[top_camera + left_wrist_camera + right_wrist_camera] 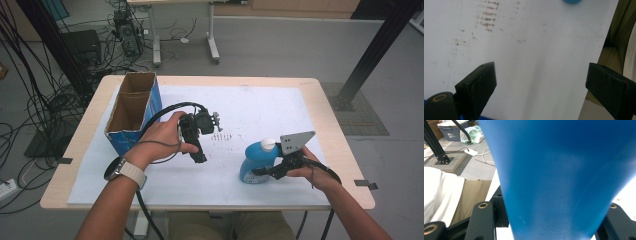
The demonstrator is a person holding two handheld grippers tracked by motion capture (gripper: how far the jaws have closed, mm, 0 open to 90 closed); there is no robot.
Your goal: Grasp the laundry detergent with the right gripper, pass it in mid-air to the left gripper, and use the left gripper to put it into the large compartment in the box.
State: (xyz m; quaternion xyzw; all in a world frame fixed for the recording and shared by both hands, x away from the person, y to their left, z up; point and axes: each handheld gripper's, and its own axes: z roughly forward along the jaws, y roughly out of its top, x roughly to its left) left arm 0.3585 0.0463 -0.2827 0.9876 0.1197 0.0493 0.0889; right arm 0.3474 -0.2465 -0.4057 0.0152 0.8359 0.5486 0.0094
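The right gripper (261, 171) has its fingers clamped on the blue bottle (256, 162) standing near the table's (320, 100) front edge; left gripper (201, 159) fingers apart, empty. Keep it upright when lifting.

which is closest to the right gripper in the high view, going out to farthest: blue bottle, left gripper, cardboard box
1. blue bottle: clamped in the right gripper, front right of the table.
2. left gripper: held open over the middle of the white sheet.
3. cardboard box: open-topped, far left side of the table.
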